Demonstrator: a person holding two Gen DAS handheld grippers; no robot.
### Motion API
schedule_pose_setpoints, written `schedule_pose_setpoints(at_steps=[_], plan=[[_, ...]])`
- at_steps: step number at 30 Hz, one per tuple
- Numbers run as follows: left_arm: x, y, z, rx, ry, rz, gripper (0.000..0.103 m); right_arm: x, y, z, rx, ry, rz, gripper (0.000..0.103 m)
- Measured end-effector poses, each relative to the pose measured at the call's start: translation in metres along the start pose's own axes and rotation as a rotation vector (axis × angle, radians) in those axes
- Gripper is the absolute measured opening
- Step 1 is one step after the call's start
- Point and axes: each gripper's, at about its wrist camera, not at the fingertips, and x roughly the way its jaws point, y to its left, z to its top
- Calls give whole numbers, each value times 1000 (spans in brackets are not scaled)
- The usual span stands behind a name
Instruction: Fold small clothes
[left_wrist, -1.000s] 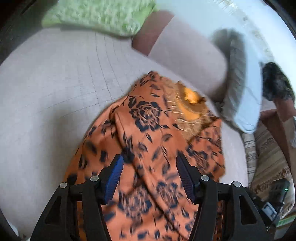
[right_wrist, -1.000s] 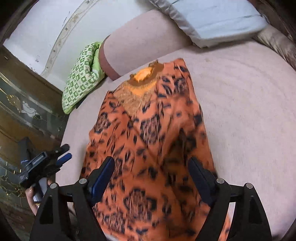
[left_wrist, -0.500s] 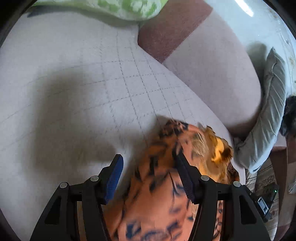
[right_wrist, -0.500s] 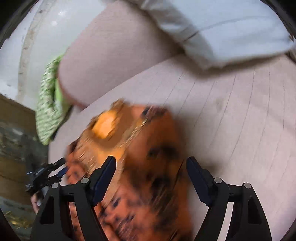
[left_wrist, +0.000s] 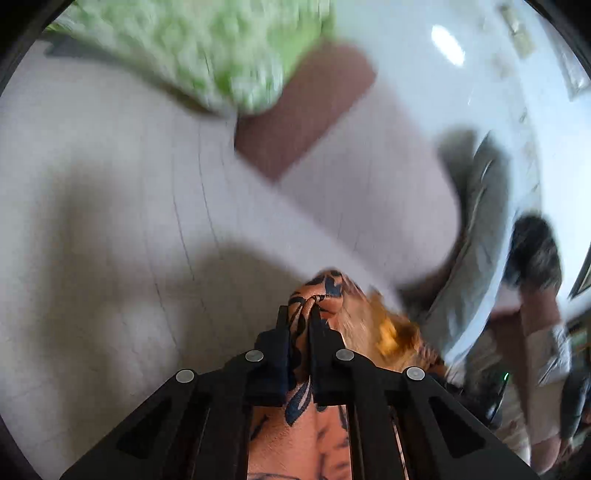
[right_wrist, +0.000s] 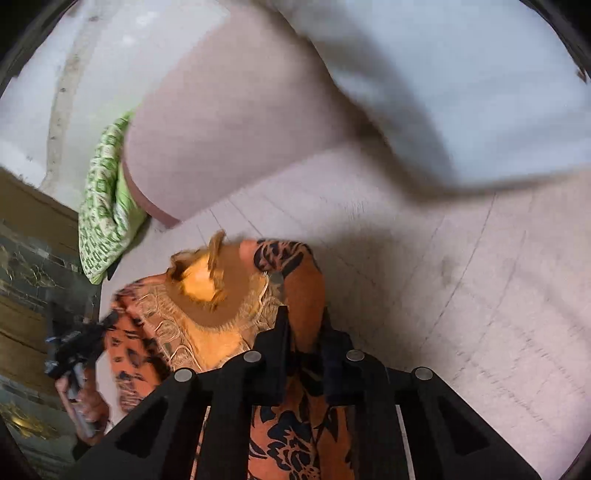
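An orange garment with a dark floral print and a gold embroidered neckline (right_wrist: 207, 295) lies on the pale quilted bed (right_wrist: 461, 295). My left gripper (left_wrist: 298, 314) is shut on a bunched shoulder of the orange garment (left_wrist: 332, 291). My right gripper (right_wrist: 304, 314) is shut on the other shoulder of the garment, beside the neckline. The left gripper also shows in the right wrist view (right_wrist: 79, 345), held in a hand at the garment's left edge. Both frames are motion-blurred.
A green patterned cushion (left_wrist: 207, 48) (right_wrist: 107, 206) lies at the head of the bed beside a pink bolster (right_wrist: 229, 129) (left_wrist: 362, 177). A pale grey pillow (right_wrist: 461, 92) (left_wrist: 480, 236) lies to the right. A dark wooden cabinet (right_wrist: 26, 258) stands left.
Both grippers moved up the garment to its shoulders and went from open to shut on the fabric either side of the neckline. The views now tilt toward the head of the bed.
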Motion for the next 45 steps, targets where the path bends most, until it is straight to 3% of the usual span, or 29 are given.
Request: schedule_pose_setpoints(at_steps=[2, 4, 6, 7, 9, 11, 13, 14, 15, 17, 20, 22, 23, 24, 25, 30, 36, 41, 45], plan=[[3, 1, 5, 43, 13, 67, 6, -8, 5, 7, -33, -29, -41, 13], [23, 9, 3, 21, 38, 128, 7, -2, 1, 12, -28, -22, -66, 13], [49, 23, -1, 16, 86, 265, 8, 21, -7, 14, -48, 17, -110, 14], [63, 26, -3, 3, 106, 292, 9, 38, -15, 12, -46, 48, -125, 14], [67, 32, -5, -23, 122, 275, 11, 51, -29, 9, -19, 66, -106, 15], [61, 27, -2, 26, 136, 229, 12, 41, -36, 8, 7, 32, -39, 27], [49, 23, 3, 72, 106, 197, 21, 30, -33, 7, -32, 3, -52, 54], [43, 22, 5, 77, 75, 187, 32, 24, -30, 8, -60, -16, -61, 55], [40, 22, 8, 71, 42, 185, 42, 20, -29, 10, -73, -27, -49, 55], [44, 21, 5, 63, 41, 207, 43, 23, -27, 17, -63, -11, 5, 55], [68, 21, -2, 61, 116, 193, 45, 42, -25, 25, -35, 30, -19, 55], [91, 30, -3, 55, 174, 245, 36, 56, -26, 29, -33, 60, -64, 46], [100, 32, 1, 58, 164, 266, 21, 58, -28, 30, -32, 61, -68, 39], [103, 33, 6, 52, 185, 258, 13, 58, -29, 30, -38, 59, -80, 21], [100, 33, 9, 40, 195, 239, 11, 58, -30, 31, -46, 67, -98, 13], [48, 10, 7, 73, 116, 151, 9, 25, -19, 29, -91, 29, -91, 9], [-52, 4, -35, 74, 43, 98, 9, -59, 16, -11, -187, -65, -79, 9], [-159, -1, -118, 73, -11, 68, 9, -147, 22, -100, -168, -147, -21, 9], [-219, 27, -205, -59, 1, 59, 8, -187, 13, -191, -65, -168, 29, 9]])
